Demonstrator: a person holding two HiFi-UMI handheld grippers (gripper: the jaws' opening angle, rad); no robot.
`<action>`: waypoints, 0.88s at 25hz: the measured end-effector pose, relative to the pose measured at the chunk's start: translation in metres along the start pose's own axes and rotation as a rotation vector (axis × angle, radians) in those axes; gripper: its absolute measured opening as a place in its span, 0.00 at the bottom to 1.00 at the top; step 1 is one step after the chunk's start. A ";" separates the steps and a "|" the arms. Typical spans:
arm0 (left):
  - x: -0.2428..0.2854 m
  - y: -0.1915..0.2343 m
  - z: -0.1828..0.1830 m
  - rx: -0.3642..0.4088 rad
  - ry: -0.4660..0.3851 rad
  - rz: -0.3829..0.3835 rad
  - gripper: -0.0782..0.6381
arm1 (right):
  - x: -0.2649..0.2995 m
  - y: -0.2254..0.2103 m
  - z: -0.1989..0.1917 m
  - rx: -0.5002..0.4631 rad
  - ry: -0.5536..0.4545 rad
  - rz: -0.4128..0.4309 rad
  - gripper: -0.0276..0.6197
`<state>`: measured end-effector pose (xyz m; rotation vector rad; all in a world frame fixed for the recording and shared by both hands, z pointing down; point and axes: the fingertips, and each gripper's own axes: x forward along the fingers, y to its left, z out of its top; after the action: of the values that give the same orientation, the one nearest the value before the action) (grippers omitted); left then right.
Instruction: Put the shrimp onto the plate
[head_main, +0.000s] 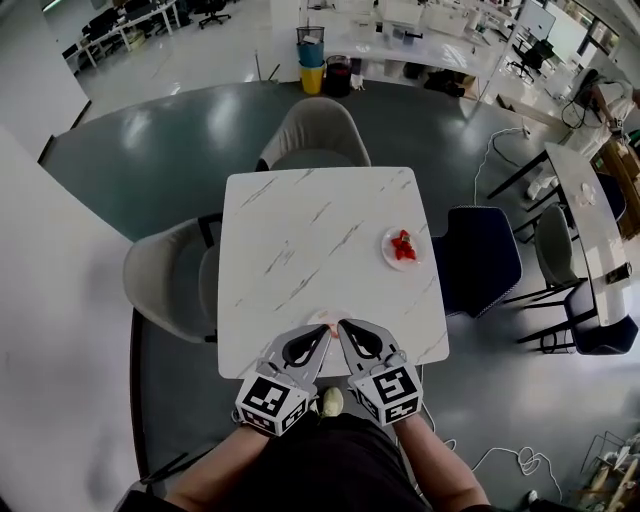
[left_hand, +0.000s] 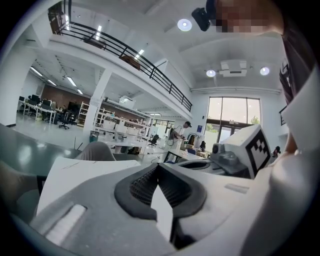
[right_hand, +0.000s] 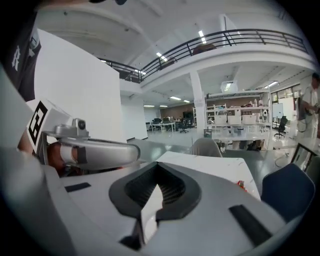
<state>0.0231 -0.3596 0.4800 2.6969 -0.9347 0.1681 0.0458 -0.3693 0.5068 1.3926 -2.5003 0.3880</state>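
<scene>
Closest to the person, both grippers sat at the near edge of the table, side by side with their noses almost touching. The left gripper had its jaws pinched together at the tips with nothing in them, and same deal for the right gripper. There was a pale pinkish smudge just past the tips, and I couldn't tell what it was. Further out, the shrimp already lay on the plate, over by the table's right edge, so it was ahead and to the right of both tips, well apart from them. I reckon the right gripper was the nearer one. The shrimp was too small to call its long axis. A dark blue chair stood just beyond the plate.
</scene>
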 end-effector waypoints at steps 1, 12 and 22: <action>-0.001 -0.003 0.005 -0.003 -0.007 -0.003 0.12 | -0.004 0.001 0.008 0.004 -0.017 0.001 0.05; -0.028 -0.025 0.062 -0.010 -0.083 -0.020 0.12 | -0.037 0.019 0.071 0.028 -0.150 0.018 0.04; -0.021 -0.032 0.071 -0.010 -0.091 -0.020 0.12 | -0.045 0.010 0.088 0.077 -0.206 -0.001 0.04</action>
<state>0.0279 -0.3445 0.4010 2.7240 -0.9306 0.0370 0.0521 -0.3599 0.4079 1.5344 -2.6732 0.3613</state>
